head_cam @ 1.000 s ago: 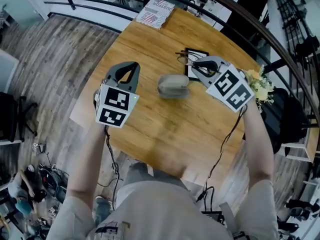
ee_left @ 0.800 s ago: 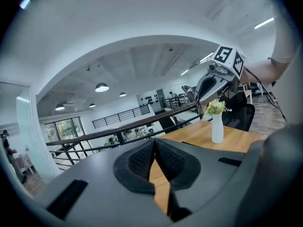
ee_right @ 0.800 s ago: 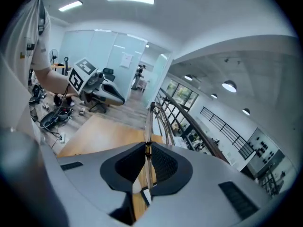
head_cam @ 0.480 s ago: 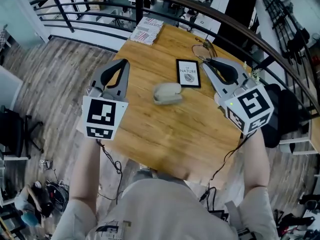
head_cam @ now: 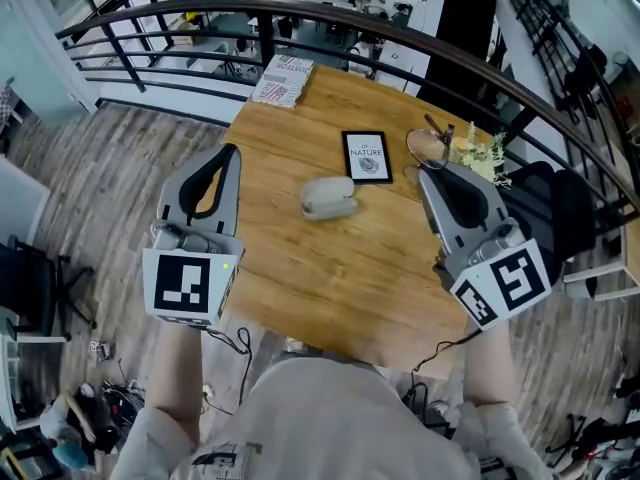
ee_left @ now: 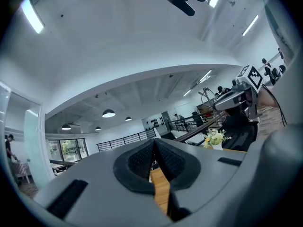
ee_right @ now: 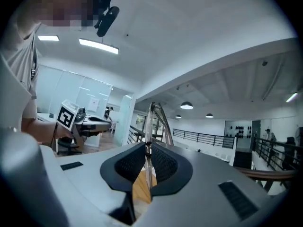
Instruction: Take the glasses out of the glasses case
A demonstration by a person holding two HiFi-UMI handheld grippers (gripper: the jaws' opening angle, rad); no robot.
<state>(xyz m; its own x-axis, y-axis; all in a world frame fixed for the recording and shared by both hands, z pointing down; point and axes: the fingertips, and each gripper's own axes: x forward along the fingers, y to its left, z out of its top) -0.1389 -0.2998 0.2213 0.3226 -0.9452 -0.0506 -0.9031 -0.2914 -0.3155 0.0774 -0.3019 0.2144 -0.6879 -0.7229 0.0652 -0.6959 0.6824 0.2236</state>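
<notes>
The case [head_cam: 328, 197] is closed; glasses [head_cam: 429, 147], at its two o'clock, are clamped by the right gripper [head_cam: 427, 171], as shown in its own view; the left gripper's [head_cam: 231, 152] fingers are together.

"Where's the glasses case [head_cam: 328, 197] from where you stand?"

"Middle of the table [head_cam: 330, 278], between the two: left gripper [head_cam: 228, 152] off to its left, right gripper [head_cam: 426, 168] to its right."

"And the glasses [head_cam: 430, 146]?"

"Between the right gripper's jaws (beside the flowers [head_cam: 482, 154] at the right edge), just right of the book [head_cam: 367, 156], which lies behind the case. A magazine [head_cam: 282, 79] lies at the far-left edge, before the railing [head_cam: 330, 13]."
</notes>
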